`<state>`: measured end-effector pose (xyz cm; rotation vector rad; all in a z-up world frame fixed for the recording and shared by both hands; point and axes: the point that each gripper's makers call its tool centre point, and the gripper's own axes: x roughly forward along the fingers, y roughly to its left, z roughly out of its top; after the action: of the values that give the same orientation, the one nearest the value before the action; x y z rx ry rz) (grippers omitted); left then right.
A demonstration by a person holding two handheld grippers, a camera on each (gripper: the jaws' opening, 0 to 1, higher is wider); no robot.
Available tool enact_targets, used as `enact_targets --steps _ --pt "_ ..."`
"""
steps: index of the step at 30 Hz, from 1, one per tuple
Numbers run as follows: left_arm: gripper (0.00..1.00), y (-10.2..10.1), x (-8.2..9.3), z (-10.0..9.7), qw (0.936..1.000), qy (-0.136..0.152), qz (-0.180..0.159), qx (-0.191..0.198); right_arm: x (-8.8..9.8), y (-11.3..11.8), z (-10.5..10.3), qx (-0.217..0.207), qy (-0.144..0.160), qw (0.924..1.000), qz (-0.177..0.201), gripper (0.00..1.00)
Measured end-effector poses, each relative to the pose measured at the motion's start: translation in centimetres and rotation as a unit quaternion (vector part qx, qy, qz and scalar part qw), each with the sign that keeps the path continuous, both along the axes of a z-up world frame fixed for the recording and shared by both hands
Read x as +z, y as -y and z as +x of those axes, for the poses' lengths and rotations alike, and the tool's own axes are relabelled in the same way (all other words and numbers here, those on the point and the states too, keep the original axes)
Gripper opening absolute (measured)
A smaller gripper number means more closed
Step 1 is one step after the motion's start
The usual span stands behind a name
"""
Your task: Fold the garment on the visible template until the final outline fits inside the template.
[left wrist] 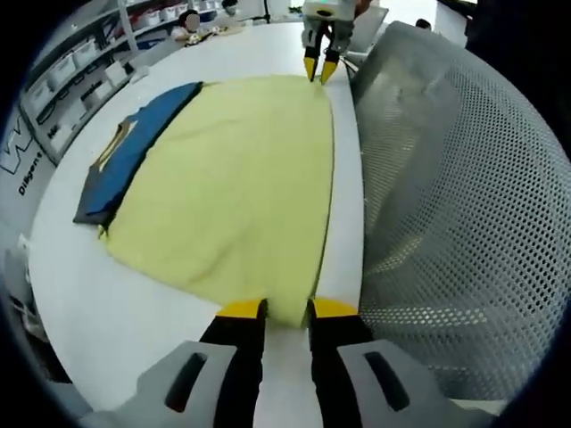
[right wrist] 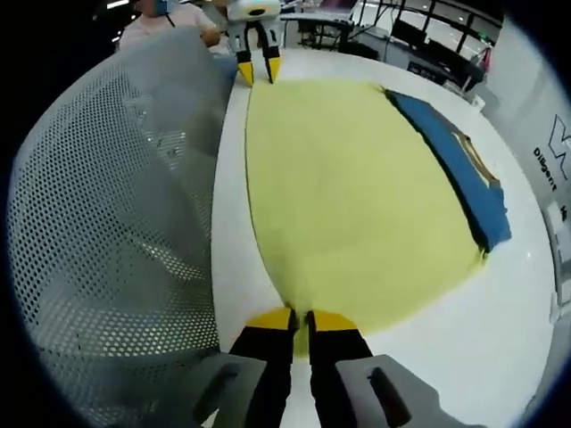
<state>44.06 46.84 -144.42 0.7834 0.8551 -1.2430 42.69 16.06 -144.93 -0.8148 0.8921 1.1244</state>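
Fingers of the left gripper (left wrist: 286, 309) and of the right gripper (right wrist: 299, 320) are each pinched shut on a corner of the yellow garment (left wrist: 239, 187) at bottom centre of both views — presumably to fold it; it lies flat over the blue template (left wrist: 134, 147) on the white worktop (left wrist: 107, 312), beside a mesh chair back (left wrist: 455, 196).

— Where does the left gripper view sit?
— Low at one corner of the yellow garment (left wrist: 236, 192), looking along its edge.
— And the right gripper view?
— At the opposite corner, facing back; both share the white table (right wrist: 234, 267) and mesh chair (right wrist: 116, 223).
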Motion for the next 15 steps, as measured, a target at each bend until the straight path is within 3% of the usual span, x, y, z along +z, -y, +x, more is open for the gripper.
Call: enact_targets --steps 2,6,12,15 --pt "0.11 0.0 0.0 0.3 1.0000 0.005 0.000 0.004 0.1 0.0 0.1 -0.020 -0.007 0.9997 0.007 0.00" --pt "0.03 0.0 -0.1 1.0 0.9996 0.022 0.009 0.015 0.1 0.0 0.2 -0.021 -0.005 0.9997 0.008 0.00" --pt "0.01 -0.2 0.0 1.1 0.9981 0.006 -0.008 0.060 0.0 0.1 0.2 -0.076 -0.026 0.9965 0.020 0.00" --pt "0.01 -0.2 0.0 1.0 0.9972 -0.006 -0.013 0.073 0.0 0.1 0.1 -0.065 -0.029 0.9974 0.011 0.00"
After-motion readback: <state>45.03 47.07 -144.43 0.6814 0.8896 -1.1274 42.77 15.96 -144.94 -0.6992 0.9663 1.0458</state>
